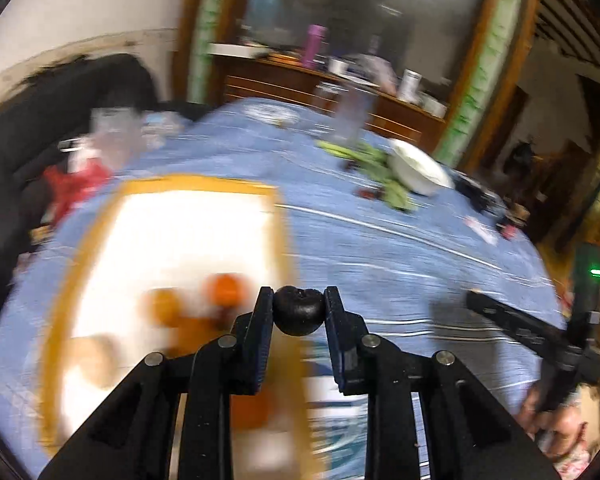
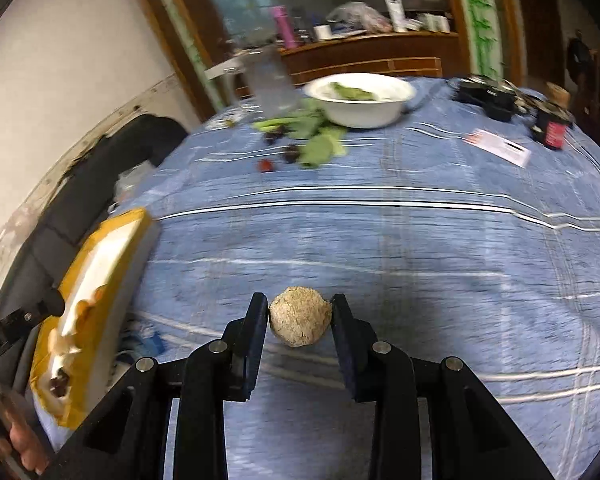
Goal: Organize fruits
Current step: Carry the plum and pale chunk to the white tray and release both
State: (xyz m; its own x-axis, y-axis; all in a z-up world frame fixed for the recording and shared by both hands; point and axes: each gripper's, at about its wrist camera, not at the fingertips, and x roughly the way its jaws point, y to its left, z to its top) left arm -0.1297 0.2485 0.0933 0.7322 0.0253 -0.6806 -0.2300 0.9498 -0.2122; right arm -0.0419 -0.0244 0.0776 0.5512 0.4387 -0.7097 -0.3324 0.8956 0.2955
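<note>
The left tool (image 1: pixel 298 306), clenched on a small dark round fruit (image 1: pixel 299 311), hangs over the near right rim of the white, yellow-edged tray (image 1: pixel 148 184), nearer it than the right tool (image 2: pixel 300 318), which grasps a rough tan ball-shaped fruit (image 2: pixel 300 316) over bare blue desk cloth (image 2: pixel 420 240)

On the table (image 2: pixel 380 240), the tray (image 2: pixel 100 280) lay at 9 o'clock from the right gripper (image 2: pixel 300 320), with several fruits (image 1: pixel 224 288) in it. The bowl (image 2: pixel 360 100) stood at 12 o'clock, far across the cloth, leaves (image 2: pixel 320 144) just before it and a jar (image 2: pixel 272 80) at its left. A card (image 2: pixel 496 146) lay at 2 o'clock. The left gripper (image 1: pixel 298 312) held 1 fruit (image 1: pixel 298 310) above the tray's right edge; the right gripper held a ball (image 2: pixel 300 322) over the cloth.
</note>
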